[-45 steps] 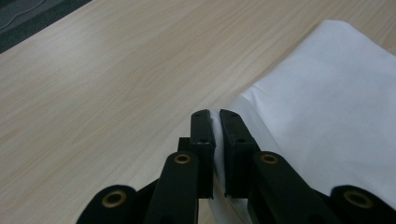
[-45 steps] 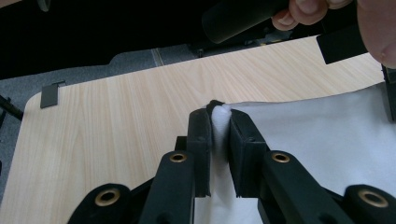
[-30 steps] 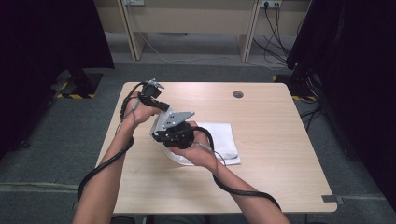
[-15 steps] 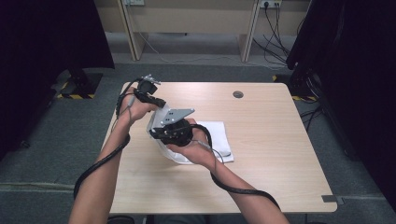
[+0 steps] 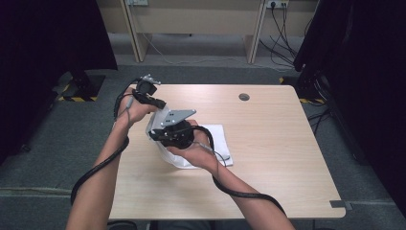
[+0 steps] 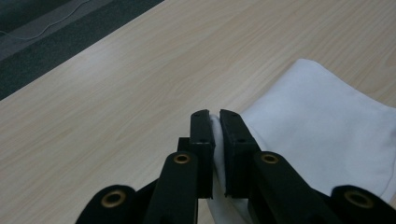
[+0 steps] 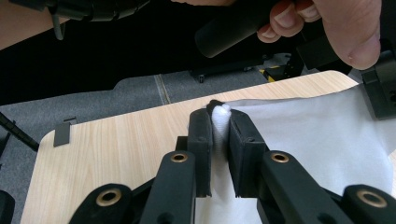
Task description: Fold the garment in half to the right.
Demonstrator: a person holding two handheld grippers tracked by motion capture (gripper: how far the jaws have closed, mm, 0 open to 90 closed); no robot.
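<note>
Left gripper view first: the left gripper (image 6: 214, 116) has its two black jaws pinched together on an edge of the white cloth (image 6: 322, 135), a thin fold of fabric squeezed between the pads. Beyond the jaws the cloth spreads away over the wooden table (image 6: 116, 93), and past the cloth's near edge the bare wood runs to the table's far rim.

Right gripper view: the right gripper (image 7: 219, 119) is likewise clamped on the cloth (image 7: 317, 135) — a bunched white tuft stands up between the jaw tips. Behind that tuft the cloth stretches taut toward the other hand (image 7: 336, 28), whose fingers wrap a black handle above the cloth.

High view: both grippers meet above the cloth's left end. The right gripper (image 5: 158, 136), with its grey three-cornered plate, sits nearer the person, over the cloth (image 5: 213, 143); the left gripper (image 5: 155, 108) is just beyond it, toward the table's far left corner. The cloth's left end is lifted between them, while its right part lies flat on the table (image 5: 287, 158), near the middle. A small dark round cap (image 5: 244, 97) sits well beyond the cloth, near the far edge.
</note>
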